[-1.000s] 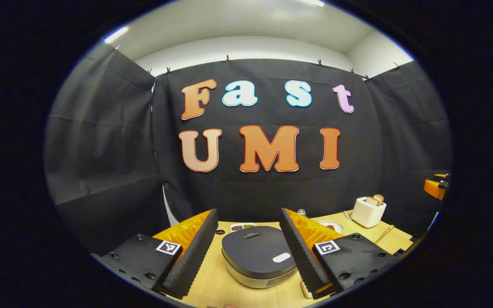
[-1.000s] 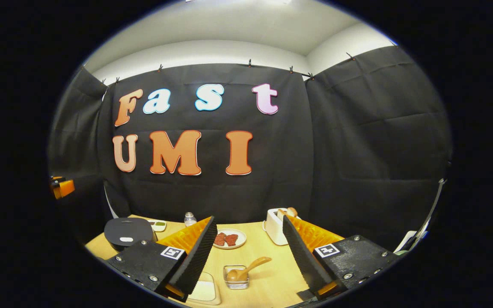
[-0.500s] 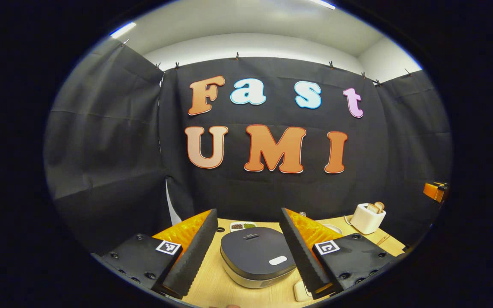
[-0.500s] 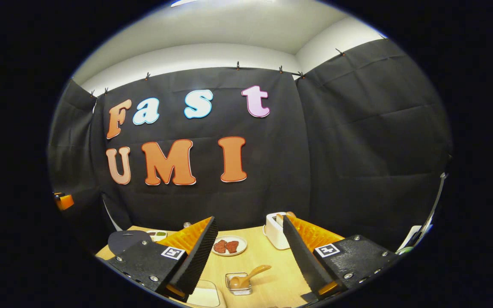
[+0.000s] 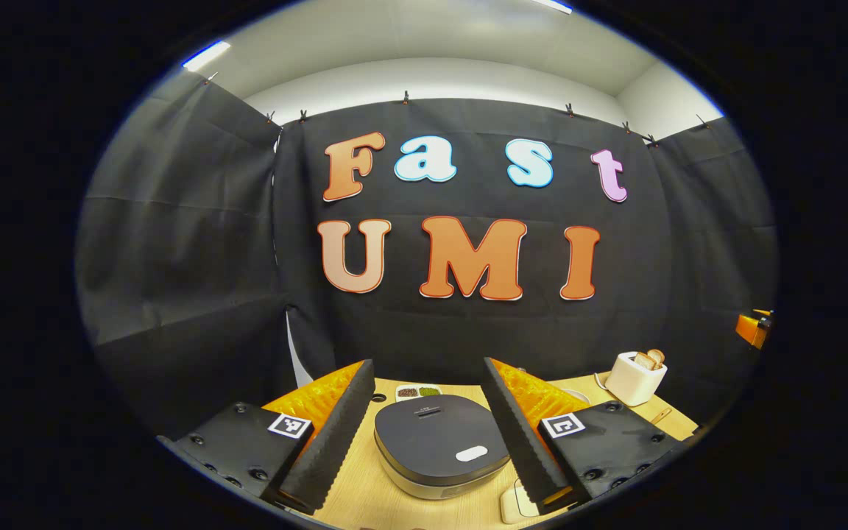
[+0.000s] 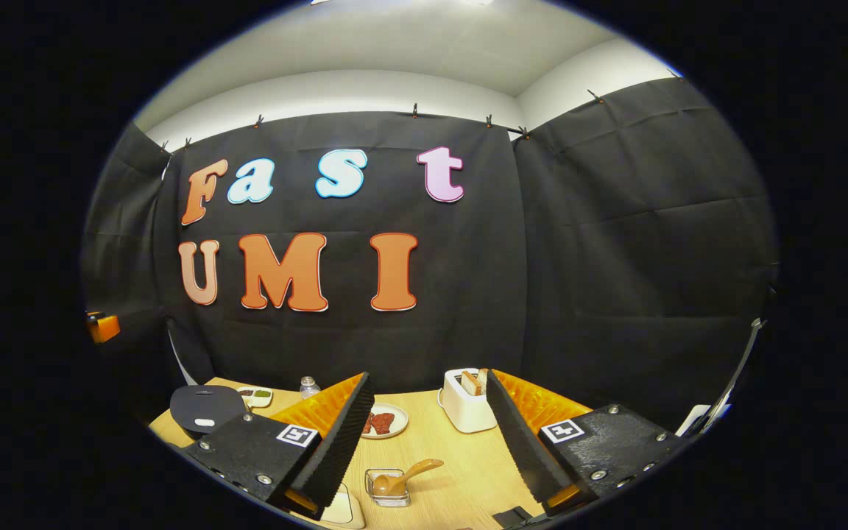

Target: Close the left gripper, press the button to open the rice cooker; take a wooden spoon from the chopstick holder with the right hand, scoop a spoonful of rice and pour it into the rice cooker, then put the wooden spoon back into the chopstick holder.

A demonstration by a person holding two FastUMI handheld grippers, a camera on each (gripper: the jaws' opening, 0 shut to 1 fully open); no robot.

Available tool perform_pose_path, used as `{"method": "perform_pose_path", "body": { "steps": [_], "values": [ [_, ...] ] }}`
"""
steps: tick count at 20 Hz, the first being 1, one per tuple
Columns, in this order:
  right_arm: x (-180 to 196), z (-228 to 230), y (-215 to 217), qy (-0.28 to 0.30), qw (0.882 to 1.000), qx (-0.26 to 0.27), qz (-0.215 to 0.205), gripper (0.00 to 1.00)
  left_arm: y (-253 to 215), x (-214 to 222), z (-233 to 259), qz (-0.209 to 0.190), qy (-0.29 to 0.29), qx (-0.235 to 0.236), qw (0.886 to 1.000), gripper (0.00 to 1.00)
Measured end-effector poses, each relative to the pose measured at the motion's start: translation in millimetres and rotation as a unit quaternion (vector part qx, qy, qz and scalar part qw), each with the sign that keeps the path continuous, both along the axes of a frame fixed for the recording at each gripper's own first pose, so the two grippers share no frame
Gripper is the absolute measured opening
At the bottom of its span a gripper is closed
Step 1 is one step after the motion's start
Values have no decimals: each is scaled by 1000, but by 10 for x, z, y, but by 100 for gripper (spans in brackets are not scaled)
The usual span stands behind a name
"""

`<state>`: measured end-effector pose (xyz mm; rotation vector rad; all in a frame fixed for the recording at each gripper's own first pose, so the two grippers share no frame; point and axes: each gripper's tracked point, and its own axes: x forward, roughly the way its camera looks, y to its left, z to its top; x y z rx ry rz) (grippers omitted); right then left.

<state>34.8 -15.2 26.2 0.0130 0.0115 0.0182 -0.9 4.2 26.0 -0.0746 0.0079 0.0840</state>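
Observation:
The rice cooker point(image 5: 439, 445) sits on the wooden table with its dark lid down and a white oval button point(image 5: 471, 453) near the front. My left gripper point(image 5: 427, 362) is open above and in front of it, one finger on each side. In the right gripper view the cooker point(image 6: 205, 407) is far left. A wooden spoon point(image 6: 403, 475) leans in a small clear holder point(image 6: 387, 487) just ahead of my open right gripper point(image 6: 428, 375), which holds nothing. A pale square dish point(image 6: 343, 508) lies partly hidden behind one finger.
A white toaster point(image 6: 466, 401) with bread stands at the back, beside a plate point(image 6: 380, 421) of red food. A small bottle point(image 6: 309, 384) and a tray of seasonings point(image 6: 255, 396) sit near the cooker. Black cloth walls close the table's far side.
Both views have shifted a little: the cooker sits slightly left and lower between the left fingers, and the spoon holder has slid left in the right gripper view. Both grippers stay open.

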Motion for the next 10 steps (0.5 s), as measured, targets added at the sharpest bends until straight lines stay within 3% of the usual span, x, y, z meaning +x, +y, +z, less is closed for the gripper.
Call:
{"method": "perform_pose_path", "body": {
  "steps": [4,9,10],
  "values": [
    [85,-84,66,13,1000,-4,13,95,-60,5,-5,-6,2,-3,1000,98],
    [132,-114,95,14,1000,1,22,95,-137,55,-73,-5,9,12,1000,31],
    [134,-124,106,13,1000,-5,23,95,-214,71,-119,-16,17,8,1000,26]
  ]
}}
